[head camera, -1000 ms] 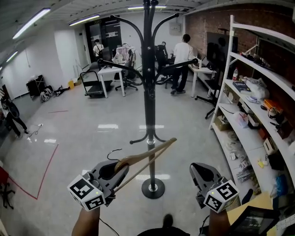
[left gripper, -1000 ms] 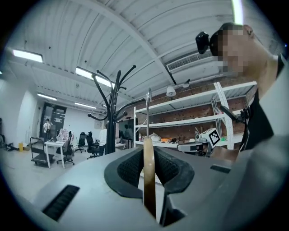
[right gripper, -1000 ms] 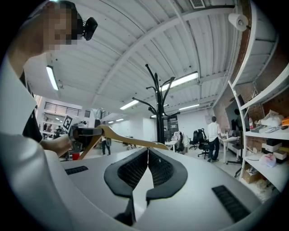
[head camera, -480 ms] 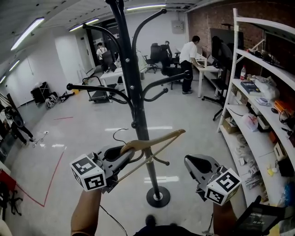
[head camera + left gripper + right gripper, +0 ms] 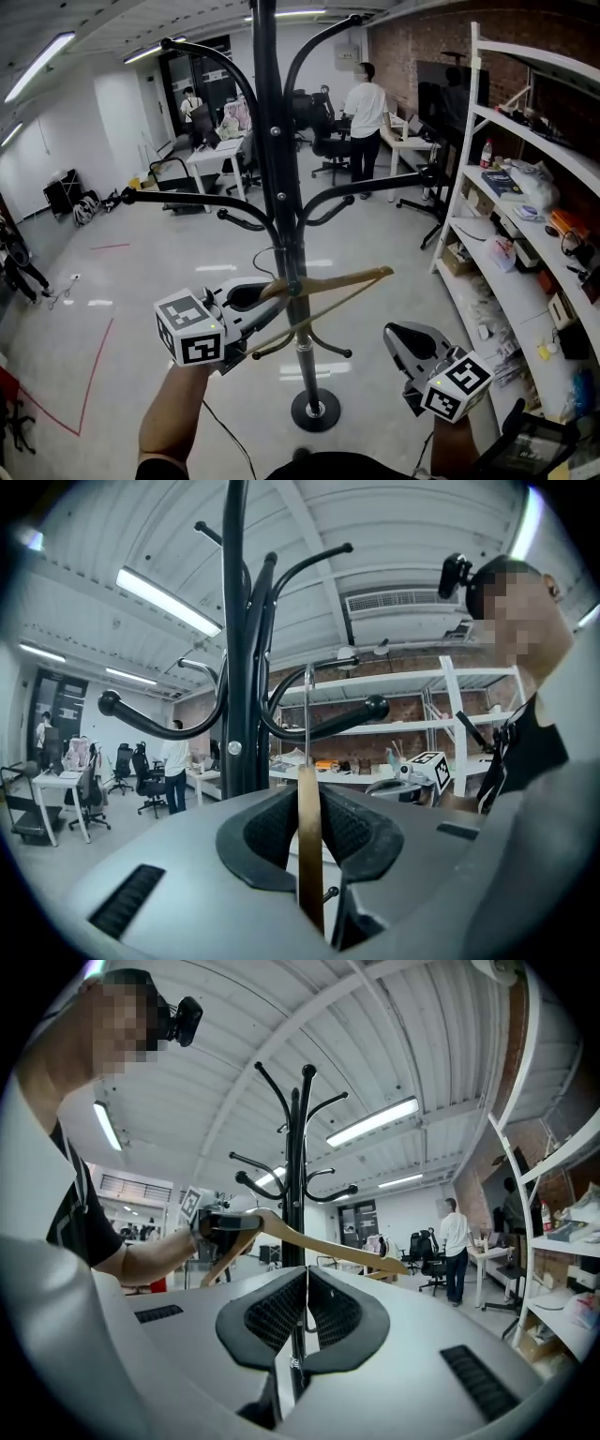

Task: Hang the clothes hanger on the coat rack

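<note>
Pale wood with a thin wire hook, the clothes hanger (image 5: 342, 278) lies low in the centre of the head view. It runs from the left hand-held gripper (image 5: 251, 302) out toward the right and crosses in front of the black pole of the coat rack (image 5: 272, 169). It sits just under the rack's lower curved arms and hangs on none of them.

In the left gripper view the pads are pinching the hanger's wood (image 5: 310, 855), seen edge-on and upright between them. The wire hook (image 5: 307, 714) rises straight above it in front of the rack's pole and knobbed arms (image 5: 234, 649), in the upper left of the frame.

The right hand-held gripper (image 5: 412, 345) is at the lower right of the head view, apart from the hanger and the rack. Its own view shows the two pads (image 5: 306, 1309) pressed together with nothing between them. Beyond them, at mid-frame, the hanger (image 5: 319, 1239) is held out by the other hand before the coat rack (image 5: 295, 1166).

The rack's round base (image 5: 314, 410) stands on the glossy grey floor (image 5: 169, 281) at the bottom centre. White shelving (image 5: 534, 58) carrying small items fills the right edge, and a person (image 5: 364, 103) stands at a tabletop in the upper centre background.
</note>
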`<action>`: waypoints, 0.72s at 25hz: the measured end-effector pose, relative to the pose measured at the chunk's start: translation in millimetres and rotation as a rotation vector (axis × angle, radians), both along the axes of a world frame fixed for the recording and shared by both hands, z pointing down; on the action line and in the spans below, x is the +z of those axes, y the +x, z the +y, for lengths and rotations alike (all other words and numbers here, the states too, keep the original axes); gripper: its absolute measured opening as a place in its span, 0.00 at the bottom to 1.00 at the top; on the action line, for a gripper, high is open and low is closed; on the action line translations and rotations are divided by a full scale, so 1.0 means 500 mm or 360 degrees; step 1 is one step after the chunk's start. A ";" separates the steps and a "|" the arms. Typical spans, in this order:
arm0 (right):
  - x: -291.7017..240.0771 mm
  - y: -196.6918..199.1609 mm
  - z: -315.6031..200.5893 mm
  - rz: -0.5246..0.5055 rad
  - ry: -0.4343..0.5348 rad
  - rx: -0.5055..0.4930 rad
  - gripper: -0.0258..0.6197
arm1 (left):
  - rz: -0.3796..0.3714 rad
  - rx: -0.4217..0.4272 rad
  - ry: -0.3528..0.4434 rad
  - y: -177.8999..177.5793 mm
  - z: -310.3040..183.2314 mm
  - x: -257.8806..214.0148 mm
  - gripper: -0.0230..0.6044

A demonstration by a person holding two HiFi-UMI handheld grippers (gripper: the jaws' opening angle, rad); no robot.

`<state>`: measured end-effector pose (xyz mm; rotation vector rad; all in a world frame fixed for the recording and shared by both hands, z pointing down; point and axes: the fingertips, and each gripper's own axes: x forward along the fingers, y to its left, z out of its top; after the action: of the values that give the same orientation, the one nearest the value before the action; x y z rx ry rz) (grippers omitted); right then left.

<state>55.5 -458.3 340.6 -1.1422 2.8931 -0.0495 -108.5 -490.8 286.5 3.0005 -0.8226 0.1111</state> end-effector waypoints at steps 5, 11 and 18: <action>0.009 0.022 -0.016 -0.0017 -0.0022 0.0093 0.05 | -0.0089 0.0116 -0.0017 0.031 -0.028 0.023 0.12; 0.026 0.038 -0.027 0.0005 -0.0056 0.0162 0.05 | -0.0176 0.0177 -0.0021 0.044 -0.043 0.050 0.12; 0.044 0.041 -0.027 0.0002 -0.0086 0.0165 0.05 | -0.0196 0.0219 -0.0050 0.052 -0.045 0.071 0.12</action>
<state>75.9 -471.9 362.7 -1.2991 2.8451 -0.1248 -82.2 -513.3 321.8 3.0430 -0.6155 0.3120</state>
